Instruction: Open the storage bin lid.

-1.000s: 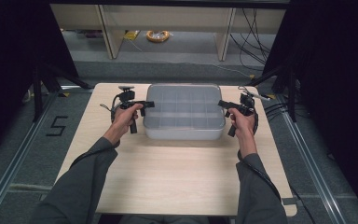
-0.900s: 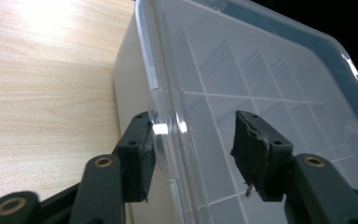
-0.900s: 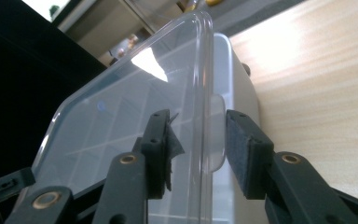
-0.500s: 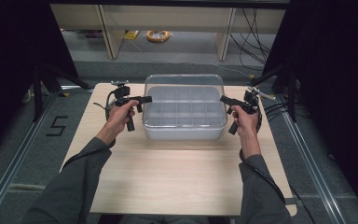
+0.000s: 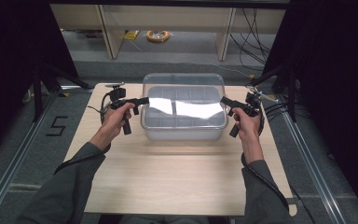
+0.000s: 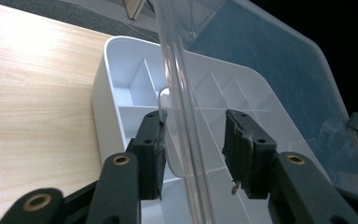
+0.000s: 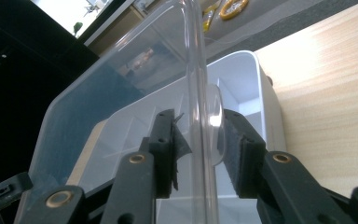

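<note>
at a pale wooden table [image 5: 177,177], a person holds a clear plastic lid [image 5: 184,100] tilted up over a white compartment box [image 5: 184,131], one gripper at each end. the box sits toward the far middle of the tabletop, at about 12 o'clock from the person, and the lid's near edge stands raised above it while its far edge stays low at the back. the left gripper [image 5: 142,100] meets the lid's end at 9 o'clock; its jaws have just been closing and now clamp the lid's rim, seen edge-on between the black pads [image 6: 151,151] in the left gripper view. the right gripper [image 5: 223,101] takes the opposite end at 3 o'clock, its jaws pressed on the rim there, with the pads [image 7: 233,149] on either side of the clear edge. the box's open white dividers show beneath the lid in both gripper views.
</note>
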The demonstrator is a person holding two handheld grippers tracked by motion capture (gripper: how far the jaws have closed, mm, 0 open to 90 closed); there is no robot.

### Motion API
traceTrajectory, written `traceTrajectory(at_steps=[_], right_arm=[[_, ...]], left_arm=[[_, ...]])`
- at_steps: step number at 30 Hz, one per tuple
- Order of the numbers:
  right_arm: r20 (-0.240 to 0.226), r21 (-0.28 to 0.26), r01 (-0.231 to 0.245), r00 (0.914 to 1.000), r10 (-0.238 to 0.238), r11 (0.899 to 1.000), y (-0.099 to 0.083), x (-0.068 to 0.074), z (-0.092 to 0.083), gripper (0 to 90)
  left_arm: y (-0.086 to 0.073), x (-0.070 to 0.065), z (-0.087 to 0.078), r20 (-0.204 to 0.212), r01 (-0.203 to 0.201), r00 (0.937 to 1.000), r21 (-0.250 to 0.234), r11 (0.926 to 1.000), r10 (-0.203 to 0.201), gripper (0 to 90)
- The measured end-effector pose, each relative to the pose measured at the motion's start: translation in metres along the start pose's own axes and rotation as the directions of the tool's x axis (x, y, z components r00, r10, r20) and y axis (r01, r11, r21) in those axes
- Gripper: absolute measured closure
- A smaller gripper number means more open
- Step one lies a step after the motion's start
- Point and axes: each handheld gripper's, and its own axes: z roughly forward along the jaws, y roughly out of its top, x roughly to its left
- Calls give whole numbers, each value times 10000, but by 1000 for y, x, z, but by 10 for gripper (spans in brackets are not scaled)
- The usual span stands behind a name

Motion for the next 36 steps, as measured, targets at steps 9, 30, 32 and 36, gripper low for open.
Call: traceTrajectory(at_steps=[9, 30, 32, 36], right_arm=[[-153, -235, 738, 9971, -741, 9970, -12, 7, -19, 667], [-535, -447, 1740, 9829, -1763, 9837, -33, 8, -40, 668], [-472, -352, 1444, 9882, -1460, 9889, -37, 10, -43, 668], [-485, -405, 1702, 9839, -1720, 9846, -42, 7, -47, 669]], left_arm=[[-13, -9, -24, 299, -431, 9986, -108, 9990, 434, 598], [-31, -16, -52, 532, -972, 9937, -263, 9949, 985, 605], [-33, -16, -53, 475, -1019, 9935, -252, 9945, 1030, 601], [-38, -16, -55, 468, -1067, 9931, -218, 9941, 1076, 600]])
